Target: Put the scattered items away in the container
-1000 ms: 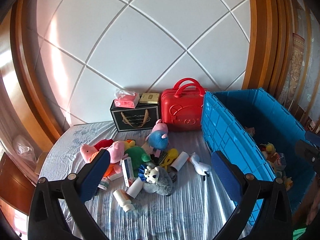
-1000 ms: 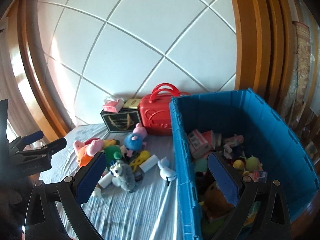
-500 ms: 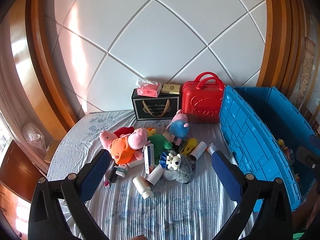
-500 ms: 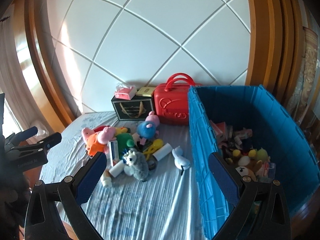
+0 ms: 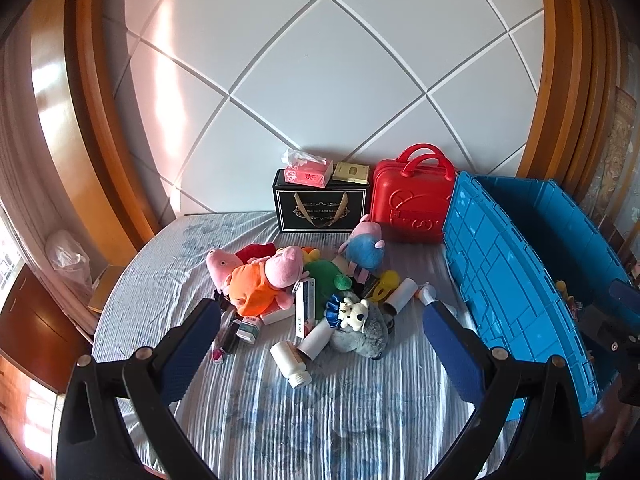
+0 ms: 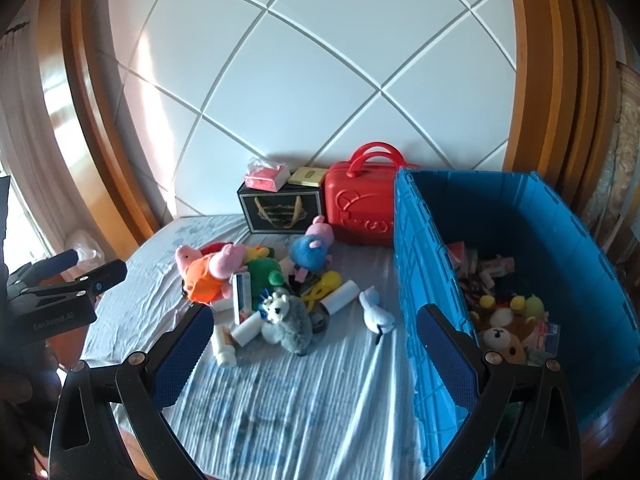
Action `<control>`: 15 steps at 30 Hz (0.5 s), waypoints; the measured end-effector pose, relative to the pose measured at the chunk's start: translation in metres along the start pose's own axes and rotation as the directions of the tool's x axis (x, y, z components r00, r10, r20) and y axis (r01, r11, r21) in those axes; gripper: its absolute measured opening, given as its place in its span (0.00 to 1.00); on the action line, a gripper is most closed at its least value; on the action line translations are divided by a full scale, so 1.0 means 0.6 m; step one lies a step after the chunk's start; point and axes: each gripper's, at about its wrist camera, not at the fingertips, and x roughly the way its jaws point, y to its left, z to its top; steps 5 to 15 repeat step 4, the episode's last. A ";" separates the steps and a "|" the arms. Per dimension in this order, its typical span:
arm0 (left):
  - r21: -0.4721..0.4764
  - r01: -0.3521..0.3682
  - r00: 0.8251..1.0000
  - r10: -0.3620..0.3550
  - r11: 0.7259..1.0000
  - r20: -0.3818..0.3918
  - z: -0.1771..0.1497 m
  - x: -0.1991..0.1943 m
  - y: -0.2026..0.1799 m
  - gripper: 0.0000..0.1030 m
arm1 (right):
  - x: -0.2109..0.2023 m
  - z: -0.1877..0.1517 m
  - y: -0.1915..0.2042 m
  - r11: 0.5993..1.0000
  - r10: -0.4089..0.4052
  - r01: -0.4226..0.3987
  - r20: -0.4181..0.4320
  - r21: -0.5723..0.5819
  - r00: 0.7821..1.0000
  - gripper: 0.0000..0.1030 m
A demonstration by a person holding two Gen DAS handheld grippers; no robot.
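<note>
Left gripper [image 5: 322, 350] and right gripper [image 6: 314, 350]: both wide, empty. Toy pile [image 6: 264, 284] at 12 o'clock; blue container [image 6: 424, 264] at 2 o'clock.

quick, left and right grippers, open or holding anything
Left gripper: open, holding nothing.
Right gripper: open, holding nothing.

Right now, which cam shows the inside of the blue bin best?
Right wrist: it looks down into the blue bin, showing the toys piled on its floor. The left wrist view shows mostly the bin's outer wall and only a sliver inside.
</note>
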 end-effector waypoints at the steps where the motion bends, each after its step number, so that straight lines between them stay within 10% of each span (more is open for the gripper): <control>1: -0.003 0.000 1.000 0.000 1.000 0.007 -0.001 -0.003 0.002 1.00 | 0.001 -0.001 0.000 1.000 0.002 -0.002 -0.002 0.000 1.000 1.00; 15: 0.008 -0.012 1.000 0.012 1.000 0.019 -0.001 -0.006 -0.001 1.00 | 0.003 -0.003 -0.002 1.000 0.004 -0.004 -0.004 0.002 1.000 1.00</control>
